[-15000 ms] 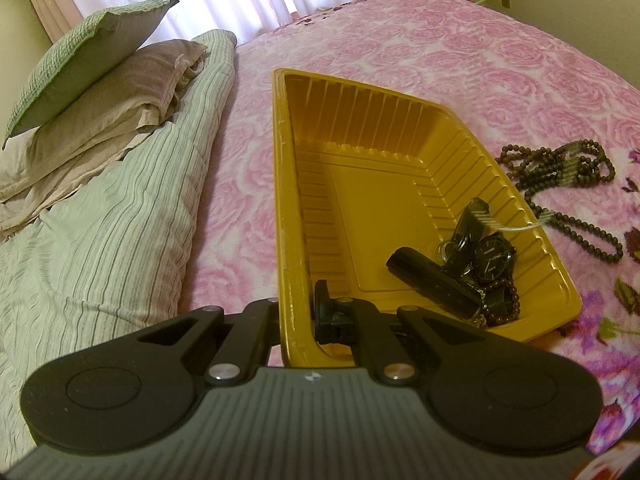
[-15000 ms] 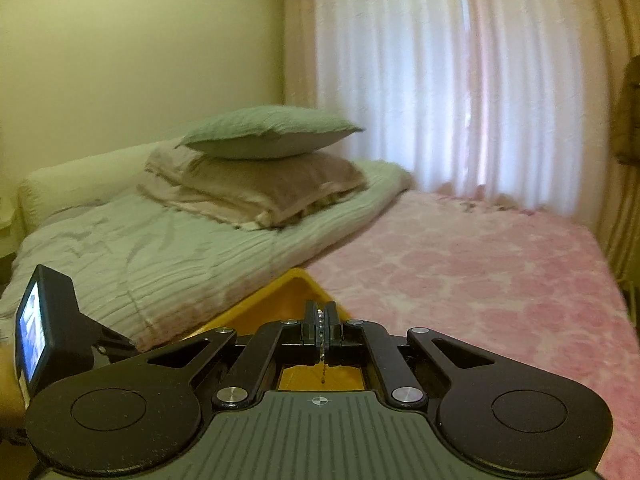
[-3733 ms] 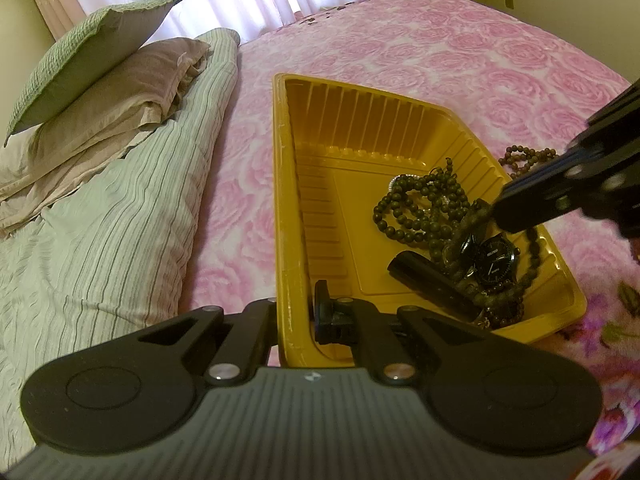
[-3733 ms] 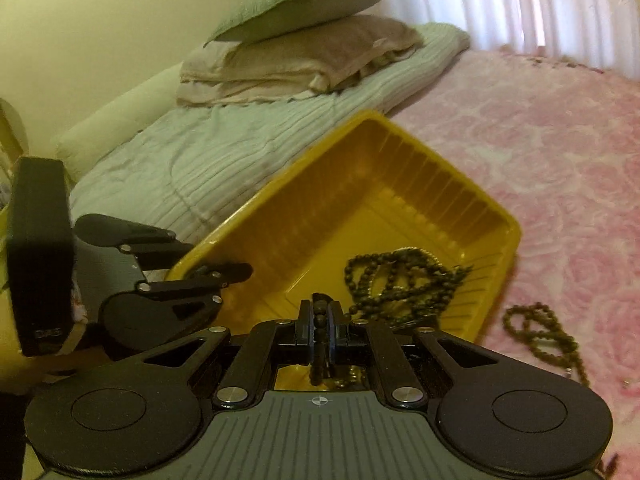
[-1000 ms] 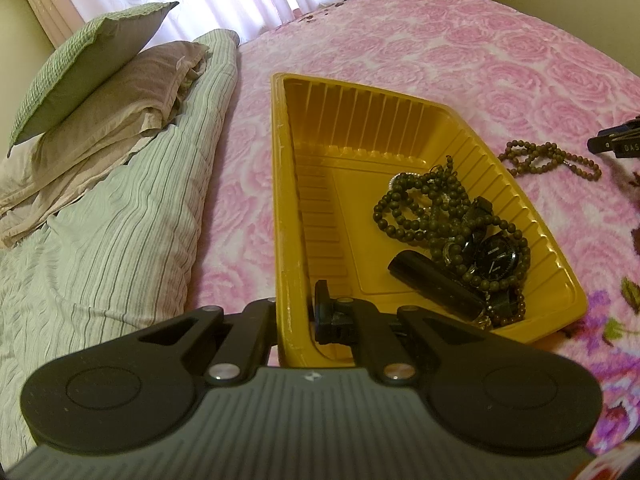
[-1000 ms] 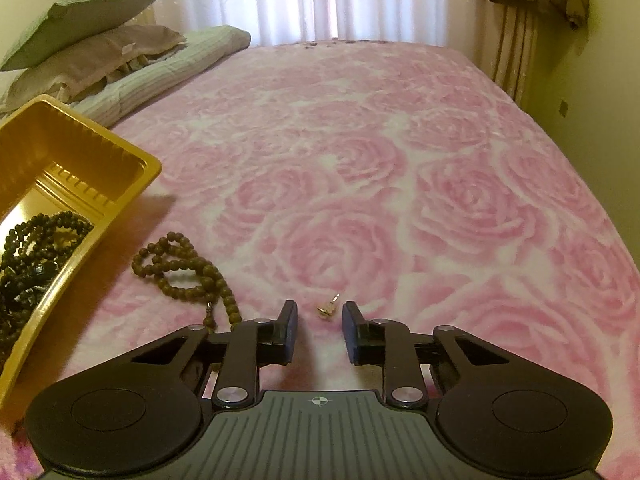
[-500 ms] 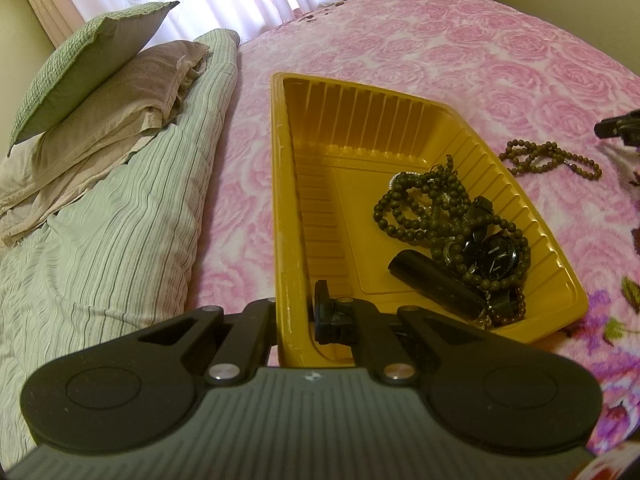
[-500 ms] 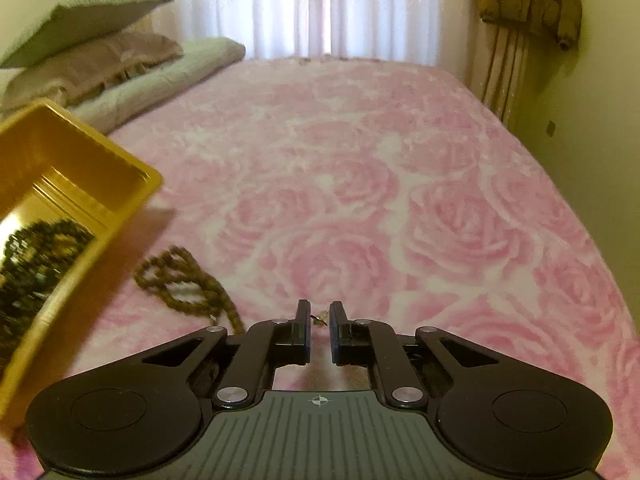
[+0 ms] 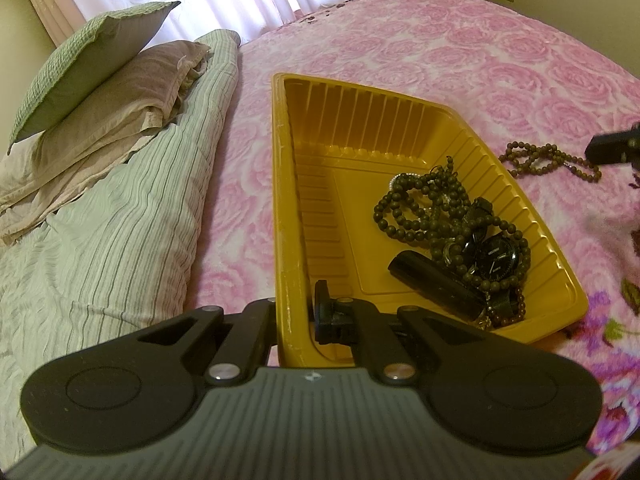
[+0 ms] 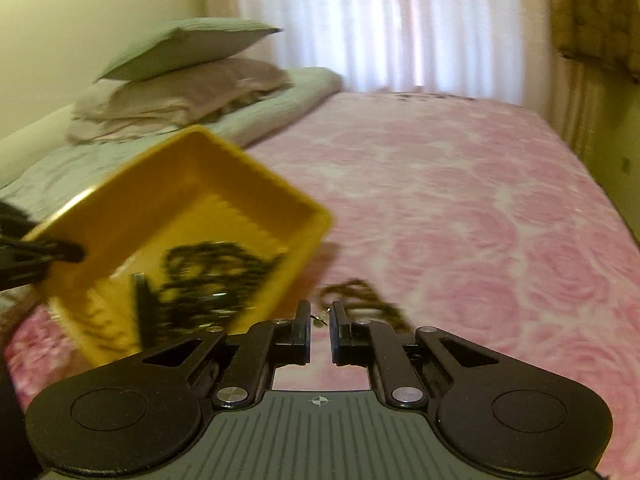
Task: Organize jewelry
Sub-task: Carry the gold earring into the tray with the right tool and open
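bed (image 10: 460, 208) with pink rose-pattern cover; stacked pillows (image 9: 92, 80) at its head; backlit white curtains (image 10: 380, 24) behind the bed.

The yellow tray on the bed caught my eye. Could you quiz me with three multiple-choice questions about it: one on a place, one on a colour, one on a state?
1. Where does the loose brown bead string lie relative to the tray?
A) inside it
B) beside it, on the pink bedspread
C) under it

2. What colour is the tray?
A) yellow
B) blue
C) white

3. What is the left claw doing?
A) hanging wide open above the tray
B) gripping a pillow
C) clamped shut on the tray's near wall

Answers: 1 B, the beads rest on the rose pattern outside the rim; 2 A, its ribbed walls are yellow; 3 C, one finger sits on each side of the wall.
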Demonstrator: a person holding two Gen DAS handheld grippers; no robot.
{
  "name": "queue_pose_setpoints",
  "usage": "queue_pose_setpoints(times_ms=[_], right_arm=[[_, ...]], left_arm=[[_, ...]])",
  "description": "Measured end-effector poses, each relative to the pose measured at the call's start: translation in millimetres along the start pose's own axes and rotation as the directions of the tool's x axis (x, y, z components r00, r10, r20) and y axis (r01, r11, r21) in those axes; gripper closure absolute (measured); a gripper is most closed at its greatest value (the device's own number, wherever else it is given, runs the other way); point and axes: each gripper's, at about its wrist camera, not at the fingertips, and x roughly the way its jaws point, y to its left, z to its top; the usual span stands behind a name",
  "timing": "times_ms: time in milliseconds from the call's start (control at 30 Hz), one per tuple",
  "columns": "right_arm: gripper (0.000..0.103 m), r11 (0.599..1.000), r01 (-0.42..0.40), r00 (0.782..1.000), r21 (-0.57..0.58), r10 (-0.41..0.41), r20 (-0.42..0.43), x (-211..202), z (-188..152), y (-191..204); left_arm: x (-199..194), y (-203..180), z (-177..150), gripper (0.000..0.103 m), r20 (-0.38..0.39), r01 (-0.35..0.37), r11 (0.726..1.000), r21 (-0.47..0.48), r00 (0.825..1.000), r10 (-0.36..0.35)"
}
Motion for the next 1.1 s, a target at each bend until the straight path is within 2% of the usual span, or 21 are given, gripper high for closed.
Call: queue_pose_setpoints(times_ms=[233,567,1000,1067,1100], right_arm=[[0.094,0.995,-0.067,0.998,-0.075,0.065,-0.028,8.8,-5.8,38.4],[0.094,0.985,-0.116,0.992,-0.13,0.109,-0.056,21.5,-7.3,56.4],[0.094,0.976,-0.156,0.987,-0.154,0.147,-0.065,34.9,2.7,71.5],[0.093,0.978,-0.163,0.984,-0.129,0.152,-0.088,38.8,4.1,70.7],[0.089,0.981,-0.163,0.984,-0.107,0.153,-0.094,40.0,4.3,68.3]], left_arm=[[-0.1,-0.4,-0.2,0.1,0.004,0.004,1.0,-0.006,1.0,-0.004],[1.2,0.2,-1.7,0.1,0.005,0.007,1.0,-0.011,1.0,-0.007],[1.3,0.5,-1.8,0.1,0.005,0.007,1.0,-0.011,1.0,-0.007],[1.3,0.5,-1.9,0.1,0.005,0.008,1.0,-0.011,1.0,-0.007],[1.2,0.5,-1.8,0.1,0.005,0.007,1.0,-0.011,1.0,-0.007]])
